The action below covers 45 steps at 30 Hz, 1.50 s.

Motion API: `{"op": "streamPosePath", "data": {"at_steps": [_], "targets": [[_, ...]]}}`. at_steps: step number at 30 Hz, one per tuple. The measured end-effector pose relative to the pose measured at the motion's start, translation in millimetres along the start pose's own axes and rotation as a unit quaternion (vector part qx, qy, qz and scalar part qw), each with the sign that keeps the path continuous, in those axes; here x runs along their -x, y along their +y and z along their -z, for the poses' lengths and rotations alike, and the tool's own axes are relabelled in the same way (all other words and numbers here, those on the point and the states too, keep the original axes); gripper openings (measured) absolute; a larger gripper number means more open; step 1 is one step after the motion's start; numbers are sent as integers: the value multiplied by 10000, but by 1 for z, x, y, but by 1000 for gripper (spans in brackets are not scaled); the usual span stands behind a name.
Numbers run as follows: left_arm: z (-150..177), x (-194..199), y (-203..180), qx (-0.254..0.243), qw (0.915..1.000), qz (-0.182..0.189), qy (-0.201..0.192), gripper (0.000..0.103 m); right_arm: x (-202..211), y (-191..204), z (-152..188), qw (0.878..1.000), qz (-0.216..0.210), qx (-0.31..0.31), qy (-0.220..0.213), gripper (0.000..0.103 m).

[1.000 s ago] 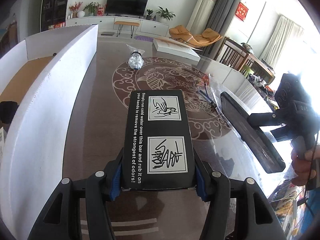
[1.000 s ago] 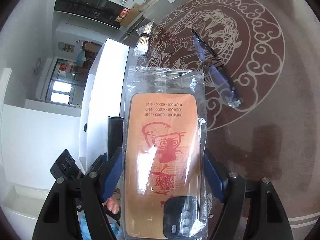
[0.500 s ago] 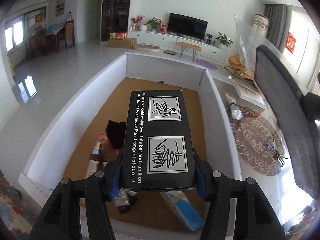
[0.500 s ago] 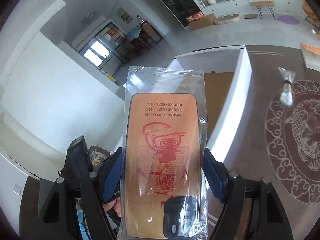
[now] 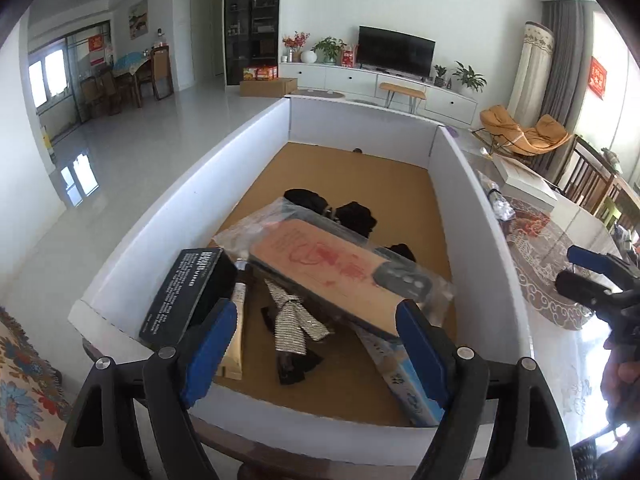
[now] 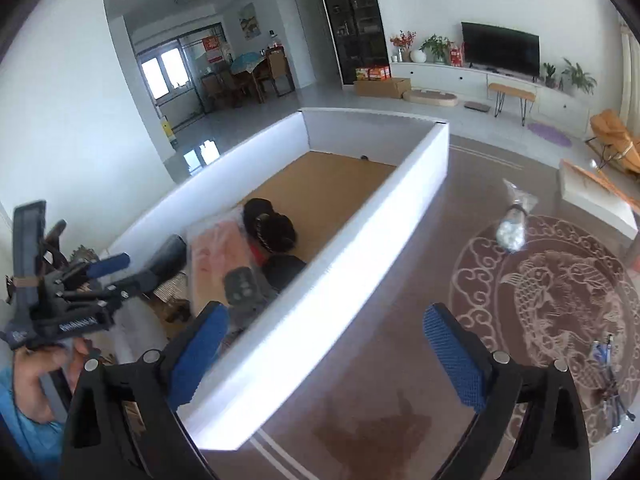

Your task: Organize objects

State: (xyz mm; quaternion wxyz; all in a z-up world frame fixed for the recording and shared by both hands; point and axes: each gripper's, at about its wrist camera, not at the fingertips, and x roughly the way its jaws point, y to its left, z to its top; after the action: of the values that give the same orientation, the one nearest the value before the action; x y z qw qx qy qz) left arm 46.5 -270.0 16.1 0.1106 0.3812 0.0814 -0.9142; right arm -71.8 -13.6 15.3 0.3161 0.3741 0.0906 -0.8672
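Observation:
A white box (image 5: 472,216) with a brown cardboard floor stands at the table's left end. In it, the black printed carton (image 5: 188,296) tilts against the left wall, just beyond my left gripper's left pad. The orange phone case in its clear bag (image 5: 336,268) lies slanted over the other contents. My left gripper (image 5: 316,344) hangs over the box's near end, jaws opening, nothing between the pads. My right gripper (image 6: 328,360) is over the box's right wall (image 6: 340,280) and the table, jaws opening and empty. Each gripper shows in the other's view: right gripper (image 5: 580,274), left gripper (image 6: 128,270).
Also in the box are black cloth pieces (image 5: 352,212), a striped silver ribbon (image 5: 292,316), a tube (image 5: 236,336) and a long blue-white pack (image 5: 404,384). On the table lie a bag of cotton swabs (image 6: 512,228), a bagged dark item (image 6: 608,364) and a flat white box (image 6: 596,200).
Both grippers swung left from the table to the white box and let go. The black carton and the bagged phone case now lie in the box; the right gripper has drawn back rightward.

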Motion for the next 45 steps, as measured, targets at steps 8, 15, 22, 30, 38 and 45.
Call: {"op": "streamPosePath", "data": {"at_steps": [8, 15, 22, 30, 38, 45], "targets": [[33, 45, -171, -1235, 9768, 1735, -228, 102, 41, -125, 128, 9882, 1324, -534, 560, 99], [83, -33, -268, -2095, 9592, 1751, 738, 103, 57, -186, 159, 9765, 1626, -1138, 839, 99], [71, -98, -276, -1920, 9689, 1182, 1024, 103, 54, -196, 157, 9731, 1702, -1347, 777, 103], [18, -155, -285, -1651, 9771, 917, 984, 103, 50, -194, 156, 9724, 1744, -1366, 738, 103], [-63, -234, -308, -1600, 9767, 834, 1166, 103, 50, -195, 157, 9725, 1742, -1366, 732, 103], [-123, -289, -331, -1653, 9709, 768, 1556, 103, 49, -195, 157, 9725, 1742, -1365, 730, 103]]}}
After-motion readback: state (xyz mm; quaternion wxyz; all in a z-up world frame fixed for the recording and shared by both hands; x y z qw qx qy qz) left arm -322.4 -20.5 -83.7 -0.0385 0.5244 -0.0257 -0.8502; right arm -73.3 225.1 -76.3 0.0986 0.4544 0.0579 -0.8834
